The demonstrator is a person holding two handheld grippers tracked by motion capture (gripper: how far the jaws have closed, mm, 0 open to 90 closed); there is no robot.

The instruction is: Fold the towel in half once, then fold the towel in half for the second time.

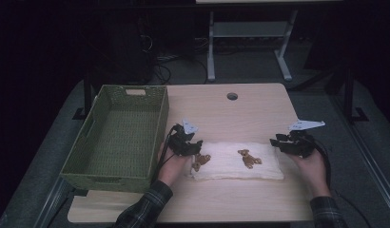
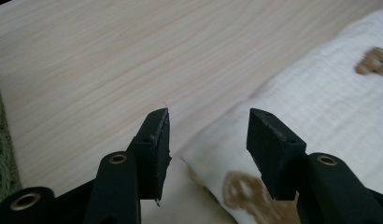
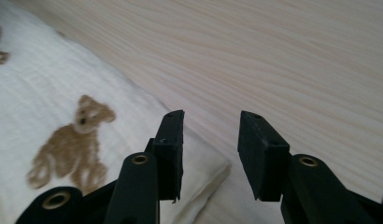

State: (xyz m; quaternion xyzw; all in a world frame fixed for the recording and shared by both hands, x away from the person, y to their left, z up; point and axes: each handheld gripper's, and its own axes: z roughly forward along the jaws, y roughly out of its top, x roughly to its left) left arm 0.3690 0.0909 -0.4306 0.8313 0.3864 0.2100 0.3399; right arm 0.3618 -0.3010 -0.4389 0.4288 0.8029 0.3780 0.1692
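Note:
A folded white cloth (image 1: pixel 237 161) printed with brown teddy bears lies flat on the wooden table (image 1: pixel 240 114), near the front. My left gripper (image 1: pixel 195 146) hovers at the cloth's left end. In the left gripper view its jaws (image 2: pixel 208 116) stand apart over the cloth's corner (image 2: pixel 320 102), with a bear print (image 2: pixel 245 193) just below and nothing pinched. At the cloth's right end is my right gripper (image 1: pixel 275 141). Its jaws (image 3: pixel 211 115) are open above the cloth's corner (image 3: pixel 49 88), beside a bear print (image 3: pixel 73 140), and grip nothing.
A green woven basket (image 1: pixel 157 128) stands on the table's left side, close to my left hand. A round cable hole (image 1: pixel 232 96) sits near the far edge. Bare wood stretches behind the cloth. A desk frame and cables stand on the dark floor beyond.

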